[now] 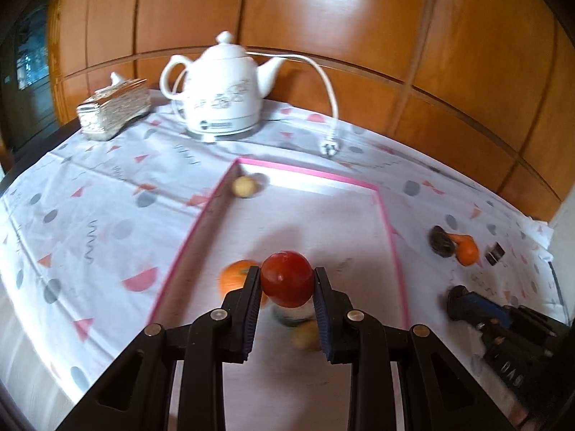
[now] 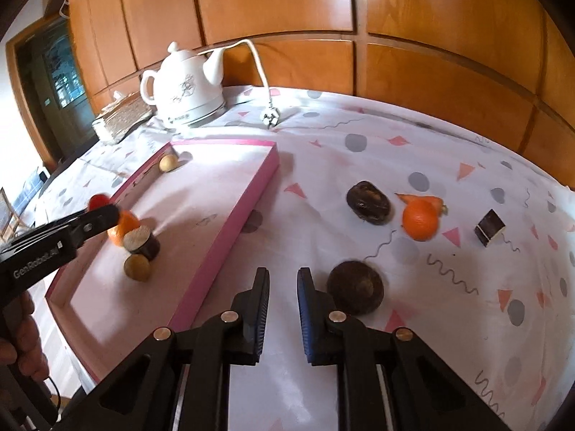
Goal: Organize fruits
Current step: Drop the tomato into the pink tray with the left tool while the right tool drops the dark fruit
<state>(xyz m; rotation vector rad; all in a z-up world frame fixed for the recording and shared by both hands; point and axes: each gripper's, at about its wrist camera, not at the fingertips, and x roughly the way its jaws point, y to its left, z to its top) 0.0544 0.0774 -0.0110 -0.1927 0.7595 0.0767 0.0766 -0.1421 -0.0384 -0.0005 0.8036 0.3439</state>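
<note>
My left gripper [image 1: 286, 280] is shut on a red tomato [image 1: 286, 278] and holds it above the pink-rimmed tray [image 1: 305, 170]. In the tray lie an orange [image 1: 233, 278], a small yellowish fruit [image 1: 244, 186] in the far corner, another yellowish fruit [image 2: 137, 267] and a dark cut piece [image 2: 142, 240]. My right gripper [image 2: 283, 276] is open and empty above the cloth, just right of the tray [image 2: 251, 197]. Right of it sit a dark round fruit [image 2: 355, 291], a dark brown fruit [image 2: 368, 202], an orange [image 2: 420, 219] and a carrot [image 2: 431, 200].
A white teapot kettle [image 1: 219, 86] with cord and plug [image 1: 330, 148] stands at the back, a tissue box [image 1: 113, 109] to its left. A small dark block [image 2: 489, 228] lies at the right. Wood panelling rises behind the table. The left gripper [image 2: 93, 219] shows over the tray.
</note>
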